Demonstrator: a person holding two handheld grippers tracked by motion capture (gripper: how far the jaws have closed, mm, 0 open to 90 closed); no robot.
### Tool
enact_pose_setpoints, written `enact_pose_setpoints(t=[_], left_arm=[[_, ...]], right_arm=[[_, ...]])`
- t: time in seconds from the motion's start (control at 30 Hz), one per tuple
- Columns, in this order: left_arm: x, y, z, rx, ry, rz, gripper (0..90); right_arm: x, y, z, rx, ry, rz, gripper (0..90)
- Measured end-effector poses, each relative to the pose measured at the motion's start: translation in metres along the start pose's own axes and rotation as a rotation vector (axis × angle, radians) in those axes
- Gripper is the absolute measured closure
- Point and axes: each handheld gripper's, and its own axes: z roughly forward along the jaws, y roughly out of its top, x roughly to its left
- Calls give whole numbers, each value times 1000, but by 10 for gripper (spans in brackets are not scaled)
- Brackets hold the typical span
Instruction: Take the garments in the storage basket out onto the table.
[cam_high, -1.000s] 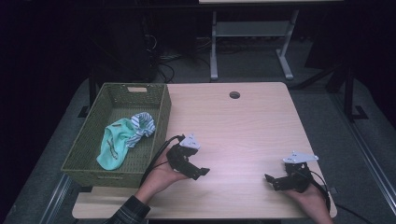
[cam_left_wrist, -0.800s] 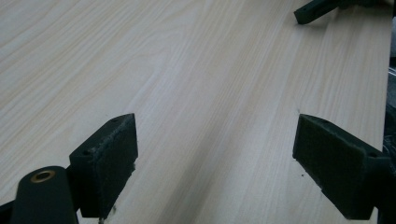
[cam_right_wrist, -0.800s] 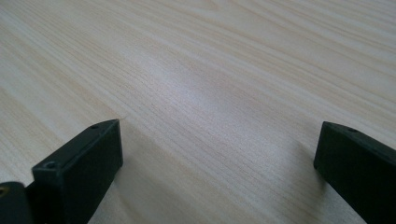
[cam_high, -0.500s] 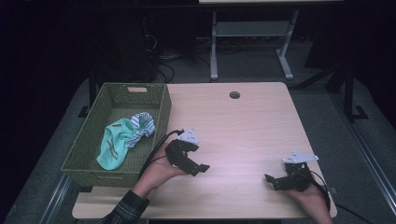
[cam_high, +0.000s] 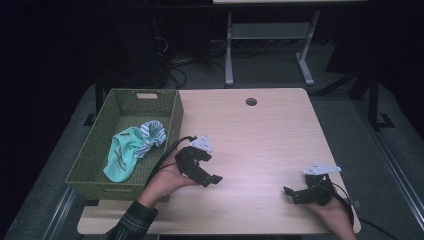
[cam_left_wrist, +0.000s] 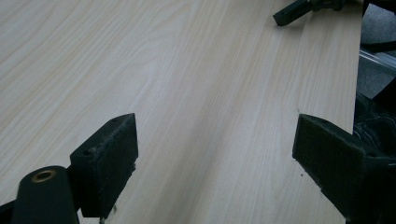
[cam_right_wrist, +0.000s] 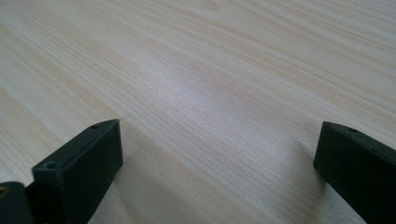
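At the lower middle of the high view, the left gripper (cam_high: 212, 178) has its jaws spread wide and holds nothing; in the left gripper view its two black pads (cam_left_wrist: 106, 156) stand far apart with only bare table (cam_left_wrist: 187, 93) between them. At the lower right of the high view, the right gripper (cam_high: 292, 194) is also released, and the right gripper view shows its pads (cam_right_wrist: 84, 158) well apart over empty wood.

Going outward, the left hand (cam_high: 167, 175) lies just beside the lower right corner of the green basket (cam_high: 172, 112), at the left of the frame. Inside the basket lie a mint green sock (cam_high: 120, 155) and, touching its upper end, a striped sock (cam_high: 152, 134). Both rest on the basket floor, away from both grippers.

Compared with one second ago, the left gripper has lifted a little and turned, so its grey plate now sits slightly higher and more to the right in the frame. The right gripper and the socks have not moved. I judge that the socks are already put away in the basket and the left hand is drawing back from it, so the work looks finished or close to it.
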Motion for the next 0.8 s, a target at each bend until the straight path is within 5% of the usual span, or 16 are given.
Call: enact_pose_setpoints(t=[0.8], left_arm=[[10,-3,-29,-46,50,-6,137]], right_arm=[[0,0,0,0,0,0,6]])
